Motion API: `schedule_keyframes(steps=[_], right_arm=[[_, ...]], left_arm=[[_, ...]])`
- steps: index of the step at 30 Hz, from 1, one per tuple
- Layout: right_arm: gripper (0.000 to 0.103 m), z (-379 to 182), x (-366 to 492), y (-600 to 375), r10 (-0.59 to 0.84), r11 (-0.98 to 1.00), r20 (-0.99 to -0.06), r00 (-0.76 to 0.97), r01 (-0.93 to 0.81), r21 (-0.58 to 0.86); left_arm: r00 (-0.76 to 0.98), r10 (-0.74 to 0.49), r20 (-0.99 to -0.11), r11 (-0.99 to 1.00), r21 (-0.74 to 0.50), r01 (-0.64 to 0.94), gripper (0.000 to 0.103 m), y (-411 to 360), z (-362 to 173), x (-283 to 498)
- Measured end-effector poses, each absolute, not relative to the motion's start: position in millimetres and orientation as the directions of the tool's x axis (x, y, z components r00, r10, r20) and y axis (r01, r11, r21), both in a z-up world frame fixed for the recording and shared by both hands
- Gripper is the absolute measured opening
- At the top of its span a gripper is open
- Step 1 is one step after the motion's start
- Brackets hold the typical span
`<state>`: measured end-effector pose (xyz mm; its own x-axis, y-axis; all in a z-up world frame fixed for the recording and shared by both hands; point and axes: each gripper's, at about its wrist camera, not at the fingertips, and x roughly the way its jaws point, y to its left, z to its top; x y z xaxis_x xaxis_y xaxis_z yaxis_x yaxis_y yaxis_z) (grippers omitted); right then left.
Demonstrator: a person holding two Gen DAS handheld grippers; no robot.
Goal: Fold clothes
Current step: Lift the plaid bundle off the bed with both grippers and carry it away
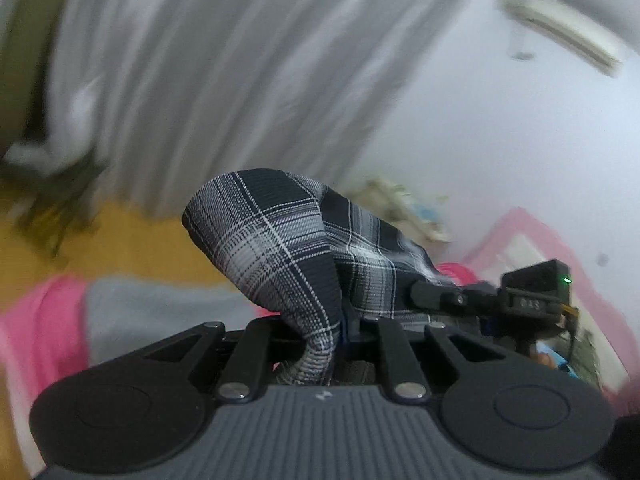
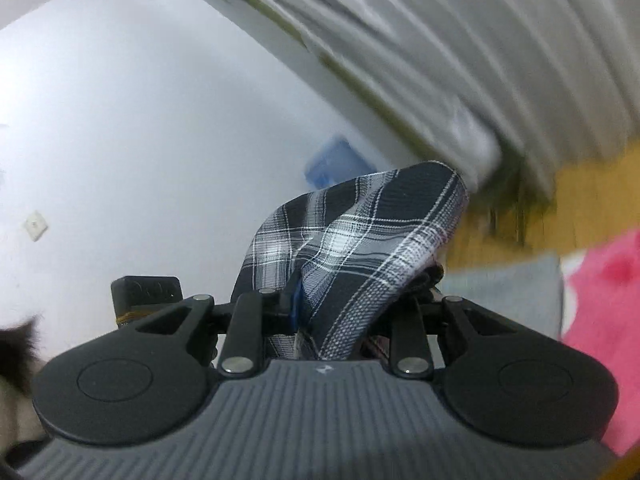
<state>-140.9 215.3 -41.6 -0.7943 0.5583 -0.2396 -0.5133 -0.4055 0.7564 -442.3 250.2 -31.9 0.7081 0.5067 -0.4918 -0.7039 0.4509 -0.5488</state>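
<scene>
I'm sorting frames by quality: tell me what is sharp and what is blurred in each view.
Left wrist view: the plaid cloth and left gripper are sharp; the curtain and pink bedding are streaked by motion blur. Right wrist view: the plaid cloth and right gripper are crisp; the curtain is smeared, and the wall is glary.

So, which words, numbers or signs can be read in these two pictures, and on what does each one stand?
None can be read for sure.
Pale characters on the right gripper, on its black block: too blurred to read.
Small white emblem on the left gripper: a mark, no letters.
Raised marks on the black box: unreadable.
</scene>
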Motion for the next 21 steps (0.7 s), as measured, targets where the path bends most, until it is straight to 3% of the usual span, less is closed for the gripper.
schedule_keyframes(steps=[6,10,21], right_arm=[[0.023,-161,-166,293,0.526,-0.239,-0.363,-0.769,-0.543,0.805],[0.020,-183,-160,309,0.542,-0.189,-0.347,-0.765,-0.513,0.837],[0.016,-163,-184,334,0.507,-0.320,-0.374,-0.777,-0.572,0.755]], left_arm=[[0.559,0.474,-0.680,0.267,-0.493,-0.828,0.014,322,-133,-433],[0.578,0.471,-0.667,0.258,-0.522,-0.813,0.014,329,-138,-436],[0.560,0.572,-0.600,0.294,-0.487,-0.822,0.014,316,-120,-462]])
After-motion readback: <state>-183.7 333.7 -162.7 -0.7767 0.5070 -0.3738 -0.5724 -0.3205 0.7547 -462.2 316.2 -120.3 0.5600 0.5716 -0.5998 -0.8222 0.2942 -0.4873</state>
